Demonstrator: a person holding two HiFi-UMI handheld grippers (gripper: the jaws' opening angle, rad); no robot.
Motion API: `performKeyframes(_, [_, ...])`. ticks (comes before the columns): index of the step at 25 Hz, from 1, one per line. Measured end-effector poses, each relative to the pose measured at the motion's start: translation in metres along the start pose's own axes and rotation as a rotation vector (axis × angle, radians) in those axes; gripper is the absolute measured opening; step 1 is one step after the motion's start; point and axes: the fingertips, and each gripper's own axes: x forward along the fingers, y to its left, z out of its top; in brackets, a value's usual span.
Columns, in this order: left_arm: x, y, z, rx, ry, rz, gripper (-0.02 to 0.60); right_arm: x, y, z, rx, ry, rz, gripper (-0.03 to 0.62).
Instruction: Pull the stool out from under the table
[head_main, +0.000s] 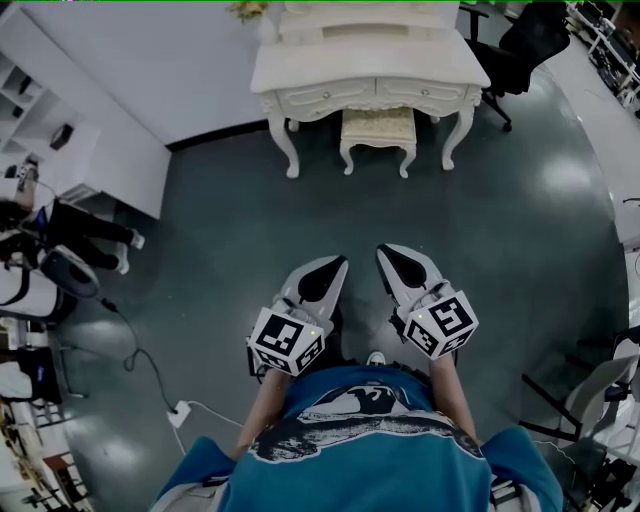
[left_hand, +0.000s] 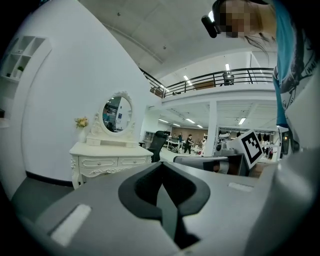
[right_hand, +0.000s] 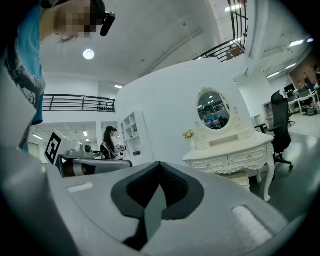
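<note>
**Stool tucked in at the far end, both grippers closed and well short of it**

The stool (head_main: 378, 128) stands at far centre, pushed in between the front legs of the white table (head_main: 370, 66). Its cushioned seat lies partly beneath the drawer front. The stool's curved legs splay outward and stand near the table's own legs on both sides.

That tight fit is probably the main hazard. A pull that runs skewed, or a hold on one side only, could swing the stool so that a leg catches a table leg. The jolt would pass to the oval mirror (left_hand: 118, 114) and the small vase of flowers (left_hand: 81, 122) on the tabletop. Tipping the stool's near edge up might knock the seat against the drawer front.

The left gripper (head_main: 335, 268) and the right gripper (head_main: 392, 256) hover side by side near the person, over the bare grey floor (head_main: 250, 230), well apart from the stool. Each has its jaws together with nothing between them. If they arrive closed like this, they would likely shove the stool further under rather than take hold. On the padded seat edge, the pads may also slip.

Near left on the floor lie a cable and power strip (head_main: 180, 410), a likely trip risk when backing away.
</note>
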Motion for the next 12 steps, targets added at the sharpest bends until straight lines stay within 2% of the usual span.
performKeyframes(4, [0.018,0.06,0.024,0.025,0.01,-0.037,0.014,0.062,-0.016,0.021,0.006,-0.017,-0.03,0.002])
performKeyframes(12, [0.054,0.169,0.049,0.014,0.043,-0.101,0.014,0.164,-0.041,0.038,0.053,-0.021,-0.104,0.002])
